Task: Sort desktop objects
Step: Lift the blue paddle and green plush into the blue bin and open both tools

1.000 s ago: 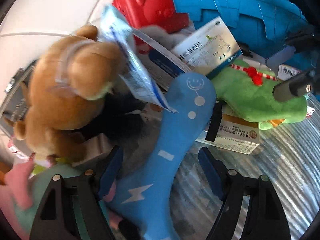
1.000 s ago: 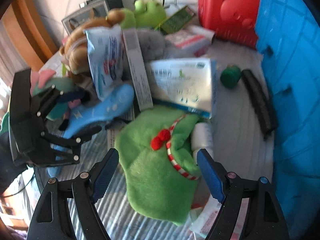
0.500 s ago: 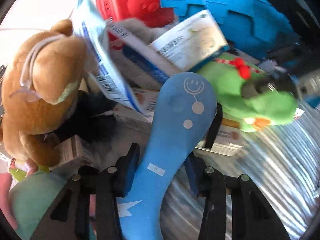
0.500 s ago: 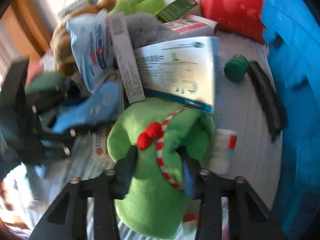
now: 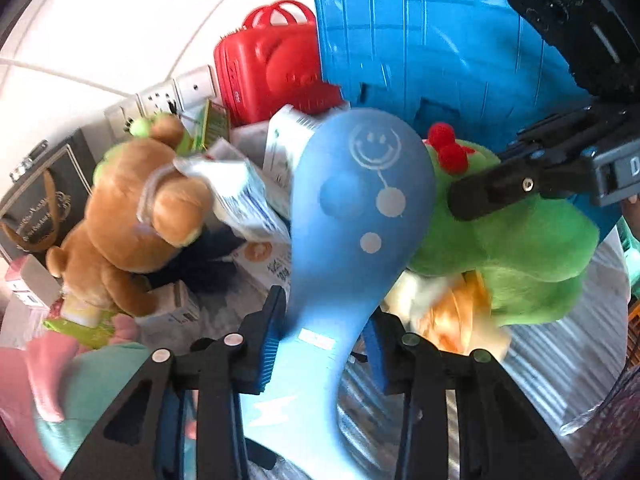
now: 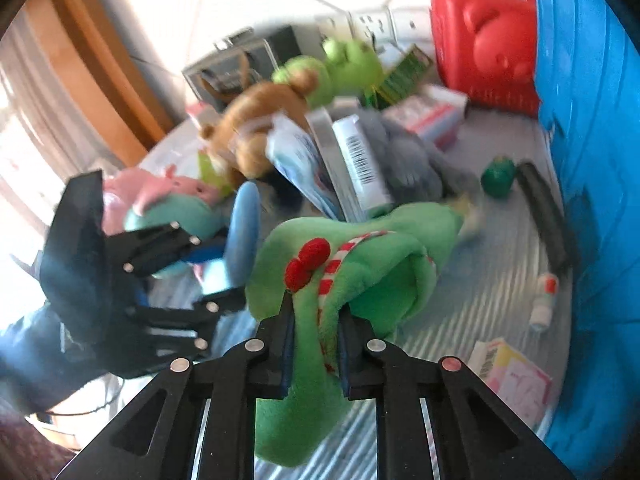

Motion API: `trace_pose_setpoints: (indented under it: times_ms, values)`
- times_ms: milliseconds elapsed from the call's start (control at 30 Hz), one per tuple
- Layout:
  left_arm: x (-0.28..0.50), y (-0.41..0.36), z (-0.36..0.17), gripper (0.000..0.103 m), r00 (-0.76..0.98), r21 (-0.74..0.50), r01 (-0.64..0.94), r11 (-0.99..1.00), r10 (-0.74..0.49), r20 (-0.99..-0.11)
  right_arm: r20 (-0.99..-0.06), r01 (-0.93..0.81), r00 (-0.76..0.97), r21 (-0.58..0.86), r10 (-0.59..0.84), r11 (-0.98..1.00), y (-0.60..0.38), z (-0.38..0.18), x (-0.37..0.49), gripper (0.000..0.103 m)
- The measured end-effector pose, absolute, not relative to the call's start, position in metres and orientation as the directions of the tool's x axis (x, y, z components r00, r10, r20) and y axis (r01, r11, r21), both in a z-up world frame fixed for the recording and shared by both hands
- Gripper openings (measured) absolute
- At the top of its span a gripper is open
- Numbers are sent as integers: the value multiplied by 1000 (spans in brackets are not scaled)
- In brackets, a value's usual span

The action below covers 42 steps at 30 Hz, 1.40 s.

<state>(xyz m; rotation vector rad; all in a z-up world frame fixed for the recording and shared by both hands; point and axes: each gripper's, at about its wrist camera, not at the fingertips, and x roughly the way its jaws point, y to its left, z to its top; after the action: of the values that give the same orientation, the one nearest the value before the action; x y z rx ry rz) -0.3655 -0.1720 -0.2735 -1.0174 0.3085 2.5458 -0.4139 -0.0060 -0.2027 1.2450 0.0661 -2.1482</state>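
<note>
Left tool (image 5: 326, 336) is closing on the blue paddle (image 5: 356, 216); both pads press its narrow neck, so we have it. The paddle's round head stands above the pile, just left of the green plush (image 5: 516, 248).

Right tool (image 6: 316, 340) is clenched on the green plush (image 6: 352, 256), pinching a fold just below its red pom-poms (image 6: 306, 264). The plush hangs off the bench (image 6: 492, 264), its tail drooping between the tool arms.

Landmark: the blue bin (image 6: 592, 160).
- Its wall closes off the bench's right edge; a black strip (image 6: 544, 212) lies along its foot.
- A green ball (image 6: 498, 174) sits just left of the strip.
- The red case (image 6: 484, 44) stands against the bin's far-left corner, by the wall sockets.
- Left of the bin, mid-bench: a tight heap of brown bear (image 6: 256, 128), boxes (image 6: 360, 160) and a foil pack (image 6: 296, 156).
- A small bottle (image 6: 544, 300) and a pink box (image 6: 508, 372) lie near the bin's near end.

Open room: a bare strip of bench between plush and bin. The left side is crowded by the other tool and a pink-teal plush (image 6: 172, 204). In the left view, the right tool crosses in front of the bin.
</note>
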Motion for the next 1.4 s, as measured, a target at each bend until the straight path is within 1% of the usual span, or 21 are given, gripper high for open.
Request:
trace_pose_setpoints:
  times_ms: [133, 333, 500, 600, 767, 1000, 1100, 1167, 1267, 1333, 1400]
  values:
    - [-367, -177, -253, 33, -701, 43, -393, -918, 270, -660, -757, 568, -378, 266, -534, -779, -7, -177, -408, 16]
    - [-348, -181, -222, 31, -760, 57, -365, -929, 262, -595, -700, 574, -450, 248, -554, -780, 1, -133, -390, 16]
    - [-336, -181, -189, 31, -806, 94, -355, -930, 254, -535, -645, 569, -516, 235, -564, -788, 11, -99, -375, 16]
    - [-331, -176, -170, 31, -820, 99, -359, -928, 263, -509, -607, 565, -558, 221, -565, -795, 19, -76, -363, 16]
    - [-312, -160, -130, 31, -847, 149, -383, -912, 282, -451, -533, 547, -634, 204, -561, -812, 37, -35, -336, 16]
    - [-291, -119, -68, 31, -844, 136, -461, -877, 386, -373, -443, 497, -725, 194, -528, -846, 75, 25, -281, 16]
    - [-285, -93, -34, 31, -835, 130, -503, -855, 441, -329, -382, 466, -776, 190, -502, -864, 109, 58, -254, 16]
    - [-282, -72, -8, 31, -825, 133, -533, -835, 478, -302, -340, 437, -813, 179, -472, -881, 136, 78, -239, 16]
    - [-273, -33, 29, 31, -830, 181, -548, -817, 504, -238, -299, 390, -856, 162, -422, -906, 176, 103, -224, 16]
    - [-272, -6, 51, 31, -833, 193, -551, -812, 520, -192, -284, 355, -879, 147, -384, -923, 206, 115, -219, 16]
    - [-275, 25, 68, 31, -828, 185, -560, -808, 535, -167, -280, 324, -894, 135, -349, -936, 237, 124, -220, 16]
